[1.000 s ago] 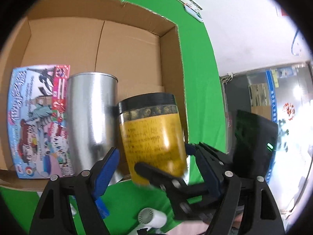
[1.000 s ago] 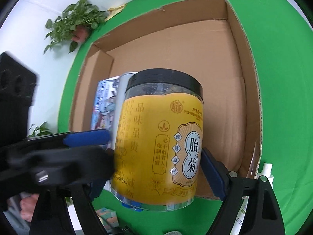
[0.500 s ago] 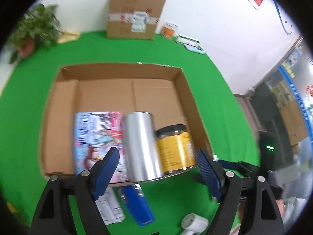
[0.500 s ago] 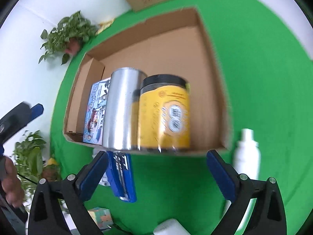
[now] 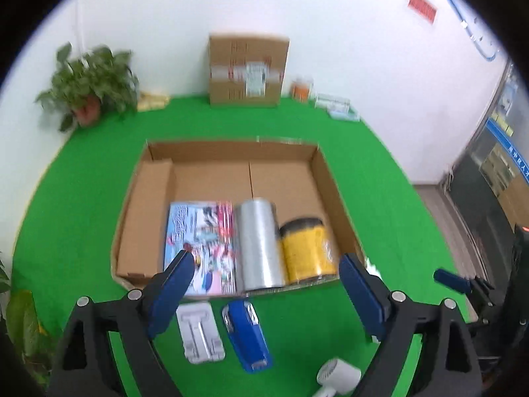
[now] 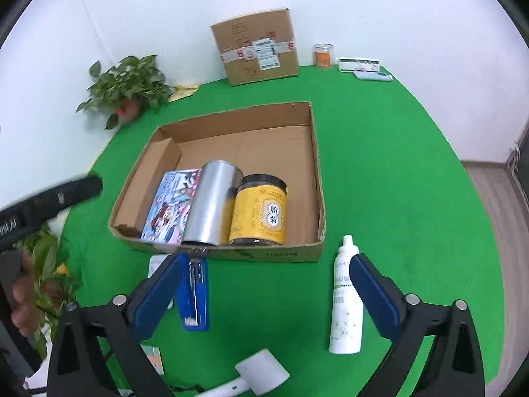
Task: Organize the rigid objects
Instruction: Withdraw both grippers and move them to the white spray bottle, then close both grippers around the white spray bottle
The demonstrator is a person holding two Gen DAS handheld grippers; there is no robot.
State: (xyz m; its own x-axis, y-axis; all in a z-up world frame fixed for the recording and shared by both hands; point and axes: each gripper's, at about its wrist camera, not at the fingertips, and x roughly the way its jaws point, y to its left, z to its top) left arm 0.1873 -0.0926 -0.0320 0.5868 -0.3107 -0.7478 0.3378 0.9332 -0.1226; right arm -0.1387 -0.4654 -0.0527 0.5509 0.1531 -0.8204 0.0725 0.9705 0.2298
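Both claws hang empty, the left claw (image 5: pixel 264 286) opening, the right claw (image 6: pixel 264 284) wide; the jar (image 6: pixel 259 215) sits against the tin (image 6: pixel 211 203) in the box (image 6: pixel 315 165), saving space.

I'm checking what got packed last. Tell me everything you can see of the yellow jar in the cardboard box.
The yellow jar is a clear cylinder with a black screw lid and a yellow wrap label bearing Chinese characters and a pale emblem. It looks like plastic, with dark contents visible under the lid. It stands in the open cardboard box against the near wall, beside the silver can and apparently touching it. Neither tongs hold it.
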